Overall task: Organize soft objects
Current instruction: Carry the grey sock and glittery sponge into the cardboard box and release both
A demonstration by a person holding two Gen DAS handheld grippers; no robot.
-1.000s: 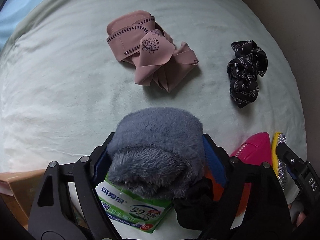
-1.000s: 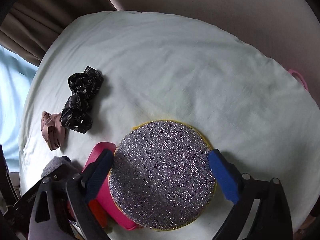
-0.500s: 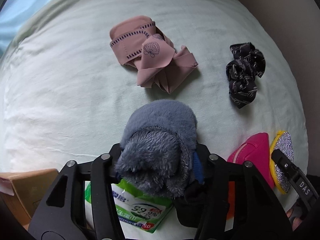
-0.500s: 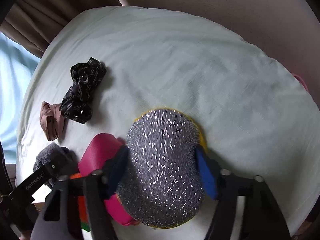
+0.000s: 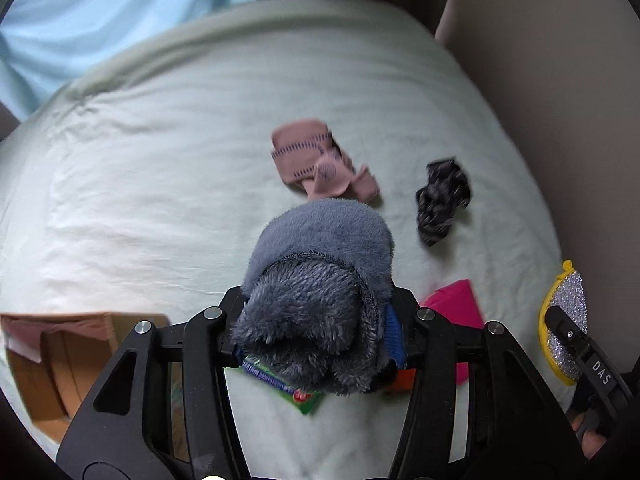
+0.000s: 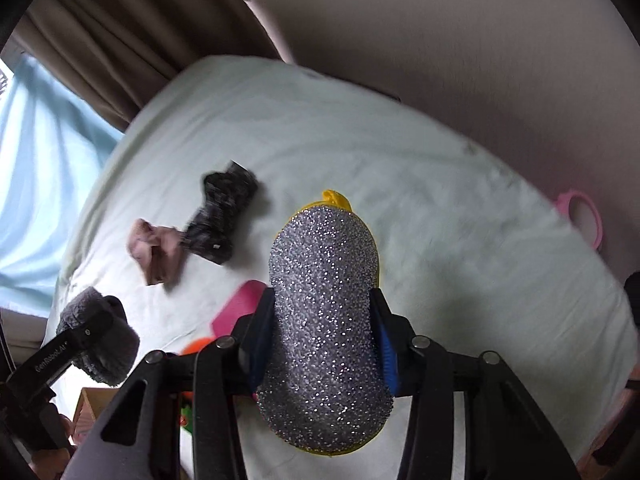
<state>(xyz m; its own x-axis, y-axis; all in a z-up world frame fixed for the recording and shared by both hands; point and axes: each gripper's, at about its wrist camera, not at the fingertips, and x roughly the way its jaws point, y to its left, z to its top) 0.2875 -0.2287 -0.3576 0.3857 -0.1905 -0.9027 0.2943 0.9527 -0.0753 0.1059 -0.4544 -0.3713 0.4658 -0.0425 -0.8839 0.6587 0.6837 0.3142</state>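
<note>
My left gripper [image 5: 316, 336] is shut on a grey fuzzy mitt [image 5: 320, 272] and holds it above the pale green bed [image 5: 160, 180]. My right gripper [image 6: 324, 344] is shut on a round silver glitter sponge with a yellow rim [image 6: 324, 312], squeezed and lifted off the bed [image 6: 440, 208]. The sponge also shows at the right edge of the left wrist view [image 5: 566, 320]. The mitt shows at lower left of the right wrist view [image 6: 100, 336]. A pink cloth [image 5: 320, 164], a black scrunchie [image 5: 440, 200] and a magenta pouch [image 5: 452, 304] lie on the bed.
A cardboard box [image 5: 52, 364] stands at the bed's near left. A green tissue pack [image 5: 296, 392] and an orange item [image 5: 404, 380] lie under the left gripper. A pink ring [image 6: 584, 220] sits at the bed's far right edge. Curtains [image 6: 120, 48] and a wall lie behind.
Both grippers closed on their objects and lifted them off the bed. The sponge went from lying flat to squeezed narrow. The bed items now look farther away.
</note>
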